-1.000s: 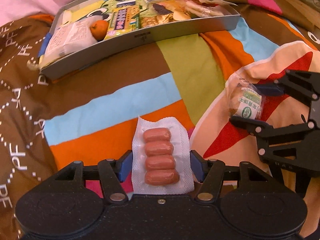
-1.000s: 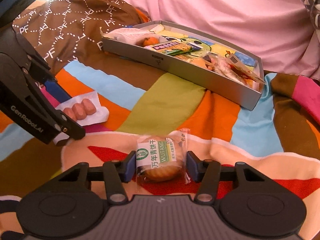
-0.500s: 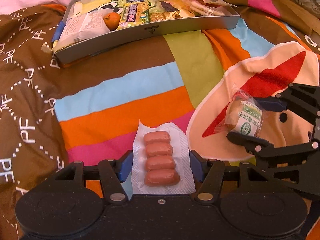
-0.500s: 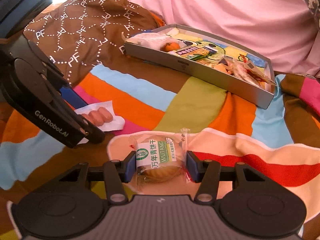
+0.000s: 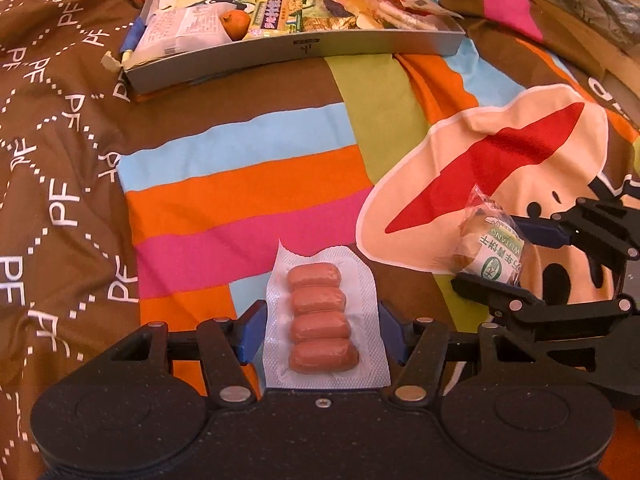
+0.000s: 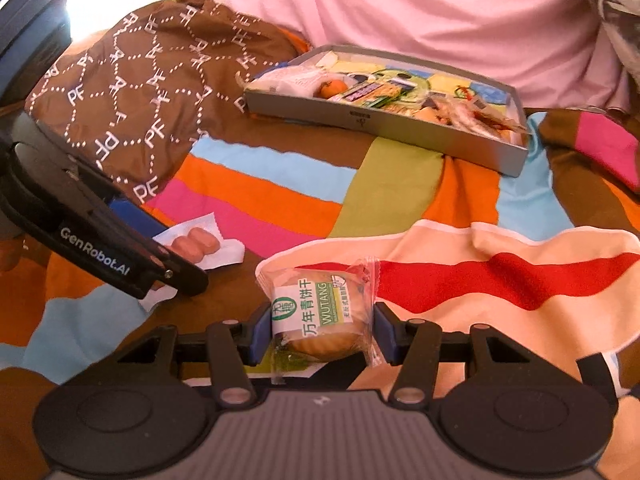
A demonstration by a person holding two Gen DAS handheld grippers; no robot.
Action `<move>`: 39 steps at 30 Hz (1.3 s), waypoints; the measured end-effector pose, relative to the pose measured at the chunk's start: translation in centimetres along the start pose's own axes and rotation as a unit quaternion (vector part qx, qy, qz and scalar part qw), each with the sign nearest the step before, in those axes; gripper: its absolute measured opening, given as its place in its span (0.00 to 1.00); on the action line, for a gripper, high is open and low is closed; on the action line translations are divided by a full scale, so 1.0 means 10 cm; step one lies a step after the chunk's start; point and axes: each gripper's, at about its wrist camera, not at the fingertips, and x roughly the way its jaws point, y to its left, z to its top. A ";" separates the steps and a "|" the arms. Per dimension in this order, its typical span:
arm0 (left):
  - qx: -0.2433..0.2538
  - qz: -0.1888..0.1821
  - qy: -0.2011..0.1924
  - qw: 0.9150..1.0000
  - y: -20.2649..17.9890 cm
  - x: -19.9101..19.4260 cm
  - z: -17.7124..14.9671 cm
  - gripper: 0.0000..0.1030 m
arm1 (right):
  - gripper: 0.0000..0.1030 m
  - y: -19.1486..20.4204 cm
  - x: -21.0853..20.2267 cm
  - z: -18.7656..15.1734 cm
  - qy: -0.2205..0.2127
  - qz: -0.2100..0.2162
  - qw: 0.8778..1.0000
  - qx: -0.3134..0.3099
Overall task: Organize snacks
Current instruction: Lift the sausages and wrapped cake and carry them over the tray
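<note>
My left gripper (image 5: 322,332) is shut on a white blister pack of four small sausages (image 5: 322,324), held above the striped bedspread. The same sausage pack (image 6: 196,242) shows in the right wrist view under the left gripper's black finger. My right gripper (image 6: 318,330) is shut on a wrapped round biscuit (image 6: 320,320) with a green and white label; that biscuit (image 5: 490,248) appears at the right of the left wrist view. A grey snack box (image 5: 296,46) lies far ahead, holding several packets and a small orange (image 5: 236,24).
The colourful striped bedspread (image 5: 256,184) with a brown lettered part (image 5: 52,140) covers the whole surface. Pink cloth (image 6: 440,12) rises behind the grey snack box (image 6: 400,124). The bed's wooden edge (image 5: 592,28) runs along the far right.
Both grippers have lifted and drawn back from the box, each still holding its snack. The box now looks smaller and farther away in both views.
</note>
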 end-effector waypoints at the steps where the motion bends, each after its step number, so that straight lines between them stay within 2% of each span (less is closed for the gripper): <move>1: -0.002 -0.002 -0.004 1.000 0.01 -0.02 -0.01 0.59 | 0.56 0.00 -0.02 0.00 -0.005 -0.002 1.000 0.004; 12: -0.017 -0.006 -0.057 0.998 0.05 -0.20 0.01 0.59 | 0.56 -0.03 -0.12 0.02 -0.056 -0.011 0.998 0.025; 18: -0.031 -0.007 -0.104 0.994 0.13 -0.27 0.25 0.59 | 0.56 -0.13 -0.10 0.17 -0.075 -0.007 0.996 0.041; 24: -0.039 -0.005 -0.157 0.987 0.27 -0.31 0.70 0.59 | 0.57 -0.30 0.03 0.51 -0.106 -0.012 0.994 0.031; 31: -0.039 0.022 -0.213 0.976 0.46 -0.27 1.44 0.59 | 0.58 -0.61 0.34 1.13 -0.160 -0.031 0.986 0.023; 39: -0.061 0.047 -0.263 0.962 0.72 0.08 2.15 0.59 | 0.59 -1.01 0.85 1.73 -0.185 -0.066 0.980 0.019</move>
